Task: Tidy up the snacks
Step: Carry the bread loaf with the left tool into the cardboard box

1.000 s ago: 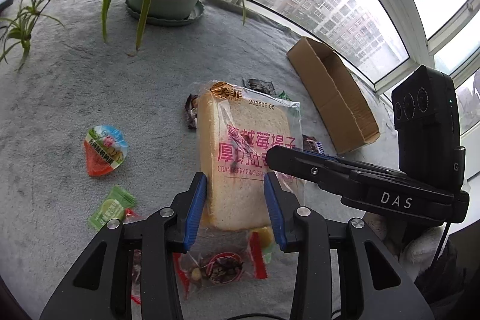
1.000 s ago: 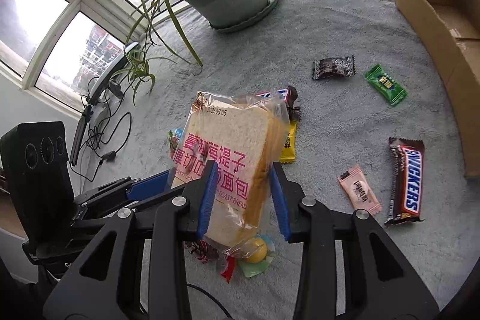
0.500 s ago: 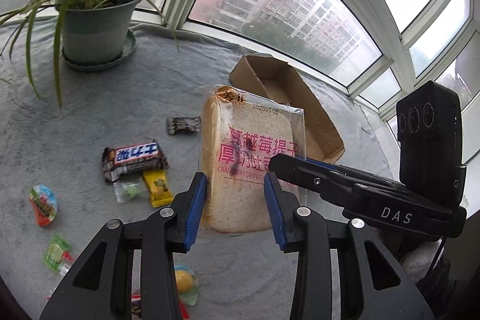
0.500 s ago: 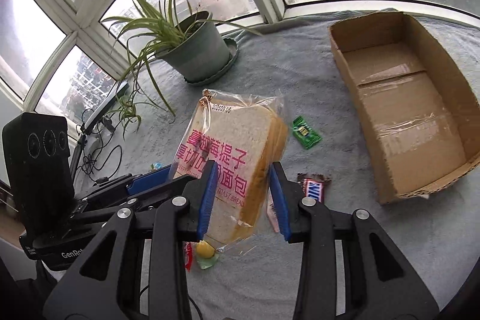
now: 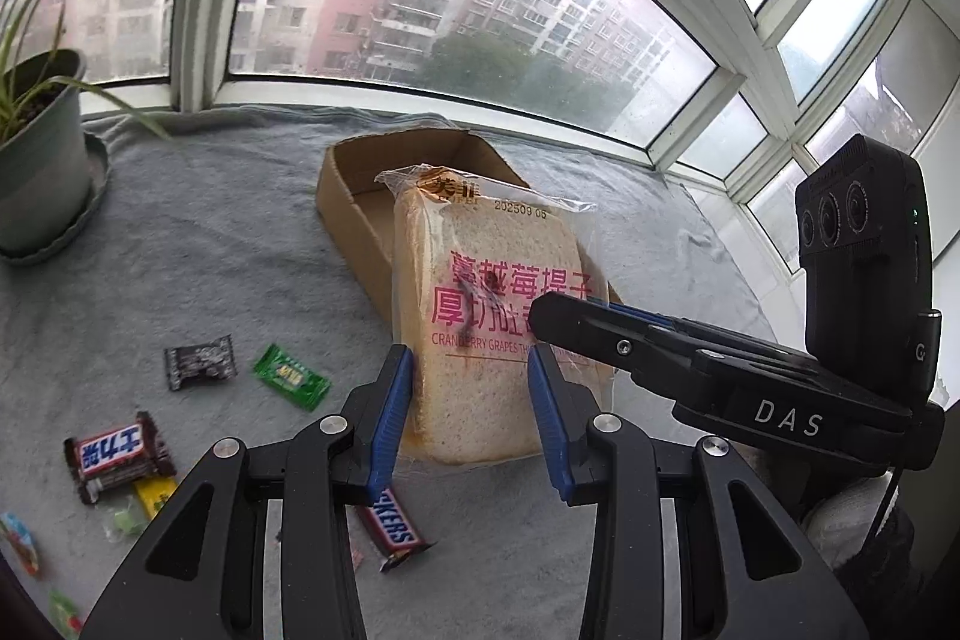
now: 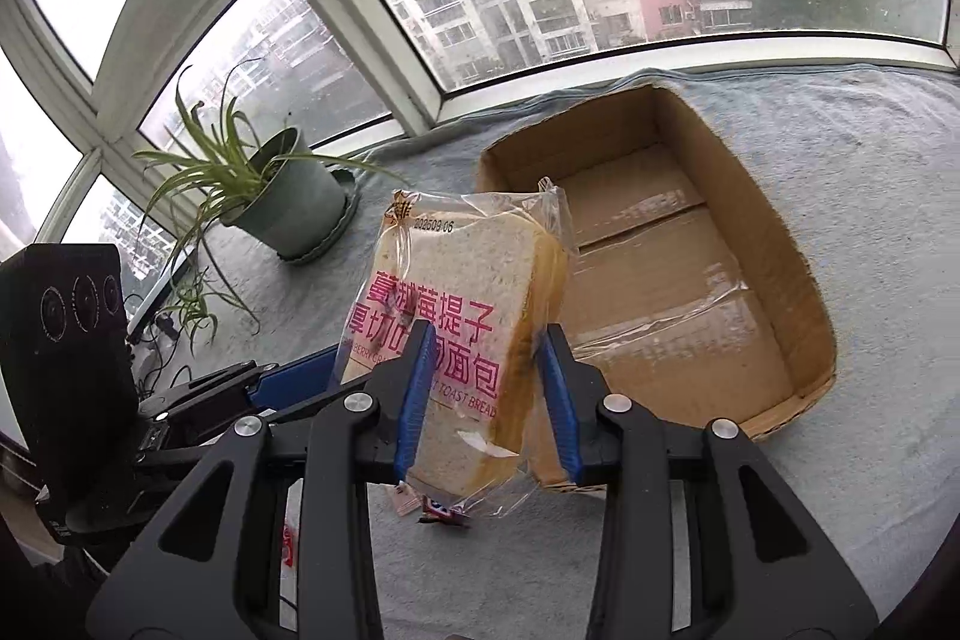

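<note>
Left of our left gripper's (image 5: 471,409) fingers, the grey-covered worktop (image 5: 228,244) carries 1 potted plant (image 5: 36,154) at the far edge, then loose snacks nearer in: 1 dark wrapper (image 5: 199,361), 1 green packet (image 5: 291,377), 1 brown bar with white lettering (image 5: 117,455), 1 yellow packet (image 5: 153,493) touching it, and 1 Snickers bar (image 5: 393,526) lying below the fingers. At the picture's left edge we see more small packets, too cut off to count.

Between those fingers hangs 1 bag of sliced bread (image 5: 492,328), lifted clear of the worktop. Both grippers pinch it, each set of fingers partly closed against its sides: the left on its lower end, the right gripper (image 6: 489,385) from the other side, its arm crossing in front of the bag's printed face in the left view.

Beyond the bread and to the right of the right gripper's fingers sits 1 open cardboard box (image 6: 798,292). The floor we can see holds only strips of clear tape; the bread hides its near left corner.
</note>
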`<state>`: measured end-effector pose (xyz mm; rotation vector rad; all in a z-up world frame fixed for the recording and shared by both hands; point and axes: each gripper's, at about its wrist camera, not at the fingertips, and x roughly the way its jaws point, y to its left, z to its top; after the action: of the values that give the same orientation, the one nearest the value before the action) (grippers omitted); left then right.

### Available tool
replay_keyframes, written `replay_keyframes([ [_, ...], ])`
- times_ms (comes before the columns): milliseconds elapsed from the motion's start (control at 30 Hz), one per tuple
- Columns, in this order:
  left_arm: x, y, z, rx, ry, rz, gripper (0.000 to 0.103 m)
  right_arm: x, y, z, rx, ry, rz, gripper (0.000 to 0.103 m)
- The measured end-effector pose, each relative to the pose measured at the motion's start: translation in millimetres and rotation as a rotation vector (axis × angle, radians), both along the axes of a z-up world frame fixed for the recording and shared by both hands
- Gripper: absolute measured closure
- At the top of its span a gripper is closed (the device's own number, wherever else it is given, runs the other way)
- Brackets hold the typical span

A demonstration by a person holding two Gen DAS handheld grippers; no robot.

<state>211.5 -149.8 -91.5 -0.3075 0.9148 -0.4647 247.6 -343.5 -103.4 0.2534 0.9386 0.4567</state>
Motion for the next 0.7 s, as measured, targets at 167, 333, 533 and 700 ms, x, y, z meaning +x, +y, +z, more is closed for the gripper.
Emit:
replay_keyframes([
  [167,14.0,-30.9,-4.2,0.037,0.004,-0.052,0.067,12.1,-21.6,-9.2,-0.024,0.012,-0.036,0.066],
  [333,23.3,-50.0,-11.1,0.065,0.025,-0.080,0.066,21.6,-32.7,-22.9,-0.026,0.039,-0.059,0.066],
  [533,29.2,-60.8,-16.5,0.088,0.042,-0.085,0.066,27.1,-38.2,-32.1,-0.031,0.055,-0.069,0.066],
  [700,29.4,-62.5,-16.0,0.125,0.028,-0.079,0.067,28.2,-41.0,-32.7,-0.066,0.051,-0.099,0.065],
])
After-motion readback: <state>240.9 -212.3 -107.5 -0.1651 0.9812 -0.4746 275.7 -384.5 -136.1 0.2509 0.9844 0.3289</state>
